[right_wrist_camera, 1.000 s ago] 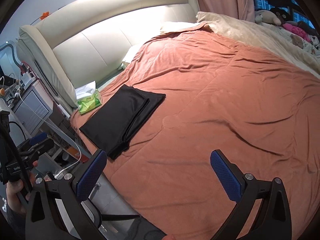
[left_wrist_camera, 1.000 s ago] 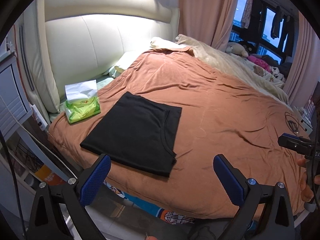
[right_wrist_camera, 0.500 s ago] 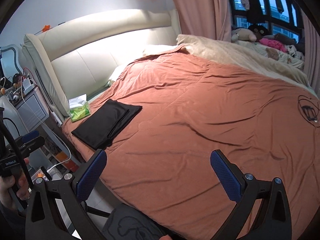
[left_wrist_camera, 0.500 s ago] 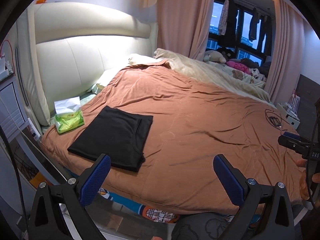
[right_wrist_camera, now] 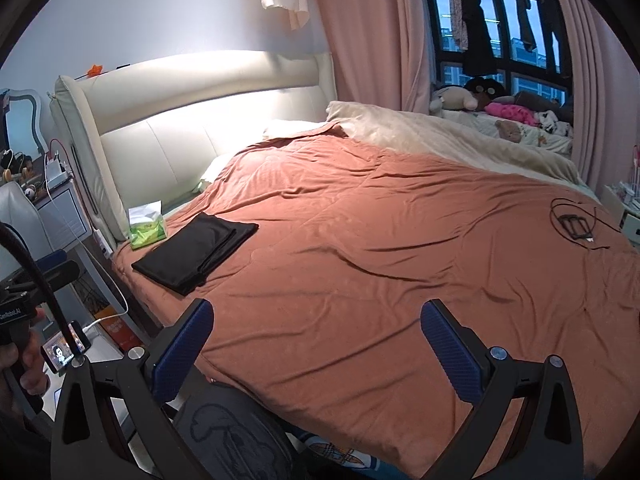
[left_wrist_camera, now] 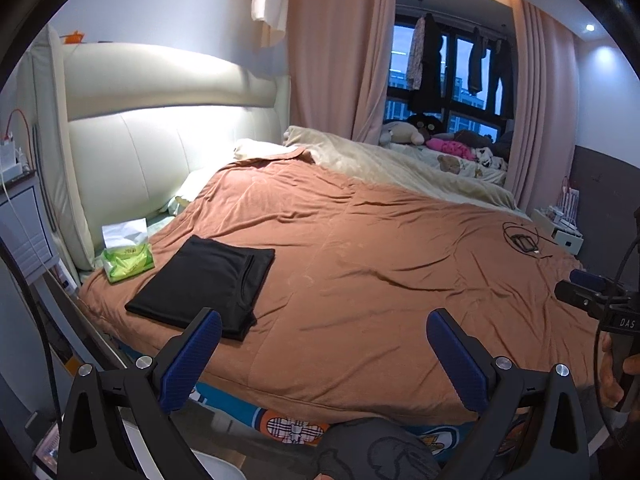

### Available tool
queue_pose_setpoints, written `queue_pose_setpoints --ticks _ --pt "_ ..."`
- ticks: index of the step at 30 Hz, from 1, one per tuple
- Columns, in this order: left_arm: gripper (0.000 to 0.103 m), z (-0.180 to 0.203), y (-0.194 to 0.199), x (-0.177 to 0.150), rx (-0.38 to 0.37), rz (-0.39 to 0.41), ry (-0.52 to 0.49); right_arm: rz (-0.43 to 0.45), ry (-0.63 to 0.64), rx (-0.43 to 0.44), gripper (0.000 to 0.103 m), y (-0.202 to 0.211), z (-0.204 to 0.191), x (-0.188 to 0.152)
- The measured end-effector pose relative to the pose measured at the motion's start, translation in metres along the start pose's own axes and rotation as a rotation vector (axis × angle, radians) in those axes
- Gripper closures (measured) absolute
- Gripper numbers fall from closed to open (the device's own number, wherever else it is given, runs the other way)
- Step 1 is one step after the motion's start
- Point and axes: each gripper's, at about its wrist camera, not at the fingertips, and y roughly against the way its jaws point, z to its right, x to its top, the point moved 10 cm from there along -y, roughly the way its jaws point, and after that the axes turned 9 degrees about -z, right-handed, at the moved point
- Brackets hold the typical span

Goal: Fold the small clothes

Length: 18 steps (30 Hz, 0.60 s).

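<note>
- Black folded garment (left_wrist_camera: pixel 206 282) lies flat on rust-orange duvet (left_wrist_camera: pixel 380 272), lower left of left wrist view, near bed's corner; same spot, left of center, in right wrist view (right_wrist_camera: pixel 196 246).
- Green tissue pack (left_wrist_camera: pixel 127 258) sits just beside garment, toward the cream padded headboard (left_wrist_camera: pixel 160 148).
- Left gripper (left_wrist_camera: pixel 324 354) at bottom of frame, jaws wide apart, blue pads bare, holding nothing, off the bed edge.
- Right gripper (right_wrist_camera: pixel 316 346) likewise at bottom of its view, jaws wide, empty, well apart from garment.
- Coiled black cable w/ small device (left_wrist_camera: pixel 522 240) rests on duvet at right.
- Beige blanket (left_wrist_camera: pixel 400 164) covers bed's far side; stuffed toys (left_wrist_camera: pixel 416 130) by window, pink curtains (left_wrist_camera: pixel 336 52) either side.
</note>
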Motion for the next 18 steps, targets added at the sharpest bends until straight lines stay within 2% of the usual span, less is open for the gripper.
queue_pose_setpoints --ticks 18 --pt "0.000 0.058 0.045 -0.030 -0.040 0.106 -0.068 0.077 -0.019 -0.089 0.000 0.048 0.008 -0.055"
